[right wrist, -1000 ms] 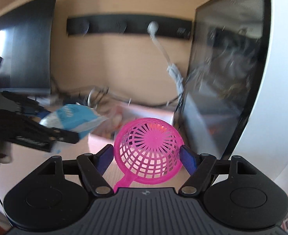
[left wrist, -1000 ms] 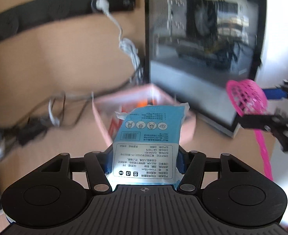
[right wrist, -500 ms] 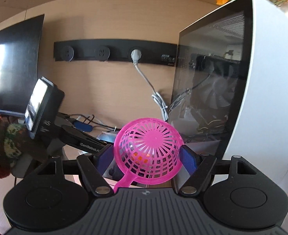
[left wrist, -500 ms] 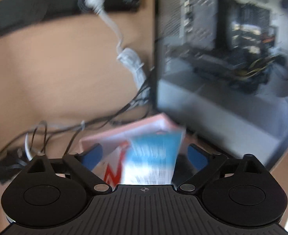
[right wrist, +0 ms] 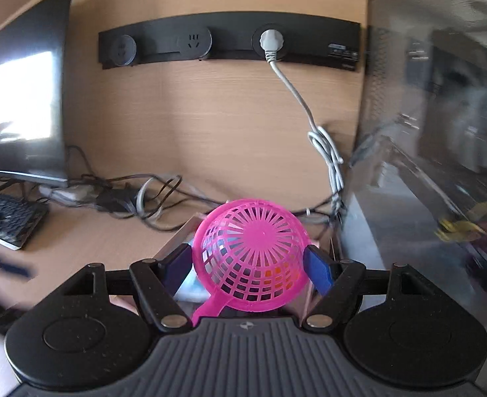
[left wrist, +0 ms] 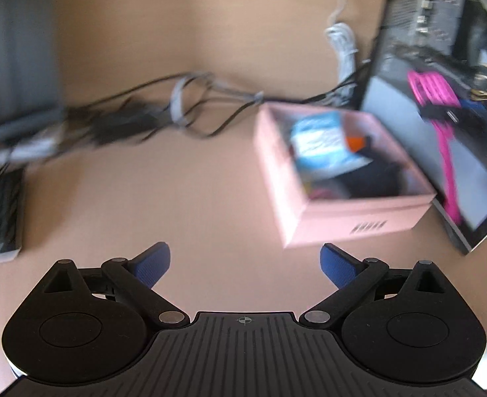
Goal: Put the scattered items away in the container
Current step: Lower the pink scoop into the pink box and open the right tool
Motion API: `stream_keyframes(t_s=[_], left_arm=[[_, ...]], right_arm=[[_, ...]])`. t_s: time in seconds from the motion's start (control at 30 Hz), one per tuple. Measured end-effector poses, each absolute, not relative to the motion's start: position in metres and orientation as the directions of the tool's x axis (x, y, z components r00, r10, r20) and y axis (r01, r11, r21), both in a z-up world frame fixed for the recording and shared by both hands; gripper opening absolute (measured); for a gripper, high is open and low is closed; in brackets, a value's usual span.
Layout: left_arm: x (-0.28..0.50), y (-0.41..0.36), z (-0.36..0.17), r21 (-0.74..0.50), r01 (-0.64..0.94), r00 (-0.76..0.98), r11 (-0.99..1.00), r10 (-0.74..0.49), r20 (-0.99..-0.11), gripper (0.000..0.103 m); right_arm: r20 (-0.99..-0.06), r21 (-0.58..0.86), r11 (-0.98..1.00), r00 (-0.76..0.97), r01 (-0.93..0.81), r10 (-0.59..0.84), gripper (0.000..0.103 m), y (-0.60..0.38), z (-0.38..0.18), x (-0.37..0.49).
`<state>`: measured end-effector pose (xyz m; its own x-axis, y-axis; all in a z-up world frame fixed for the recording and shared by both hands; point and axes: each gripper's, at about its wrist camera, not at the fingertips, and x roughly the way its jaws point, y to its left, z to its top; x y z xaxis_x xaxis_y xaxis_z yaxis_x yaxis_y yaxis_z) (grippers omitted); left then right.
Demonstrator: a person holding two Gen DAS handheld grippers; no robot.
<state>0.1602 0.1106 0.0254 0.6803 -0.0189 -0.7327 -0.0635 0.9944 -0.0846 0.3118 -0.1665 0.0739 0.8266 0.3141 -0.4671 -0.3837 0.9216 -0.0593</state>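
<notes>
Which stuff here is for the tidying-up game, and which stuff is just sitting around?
For the tidying:
- pink box, the container
- blue packet, already in the box
- pink strainer, gripped in the right gripper
- left gripper, jaws opening, nothing between them

Just sitting around:
- tangled cables
- keyboard
- monitor
- computer case
- wall sockets
</notes>
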Motion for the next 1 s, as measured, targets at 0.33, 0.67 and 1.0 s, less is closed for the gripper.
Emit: stream_keyframes(t_s=[0.33, 0.67, 1.0], left_arm=[[0.127, 0.137, 0.022, -0.077, -0.169, 0.628, 0.983, 0.047, -0.777, 0.101], [0.172, 0.094, 0.01, -0.151, 0.089, 0.631, 0.985, -0.173, -0.757, 0.102], [0.229, 0.052, -0.003, -0.144, 0.2, 0.625, 0.969, -0.24, -0.743, 0.102]], right_arm=[[-0.568, -0.169, 0.94, 0.808, -0.297, 0.153, 0.074, -0.13, 0.013, 0.399], [-0.616, 0.009, 0.979, 0.77, -0.205, 0.166, 0.081, -0.181, 0.01, 0.342], [-0.644, 0.128, 0.972, 0.729, -0.195, 0.231, 0.065, -0.185, 0.0, 0.352]])
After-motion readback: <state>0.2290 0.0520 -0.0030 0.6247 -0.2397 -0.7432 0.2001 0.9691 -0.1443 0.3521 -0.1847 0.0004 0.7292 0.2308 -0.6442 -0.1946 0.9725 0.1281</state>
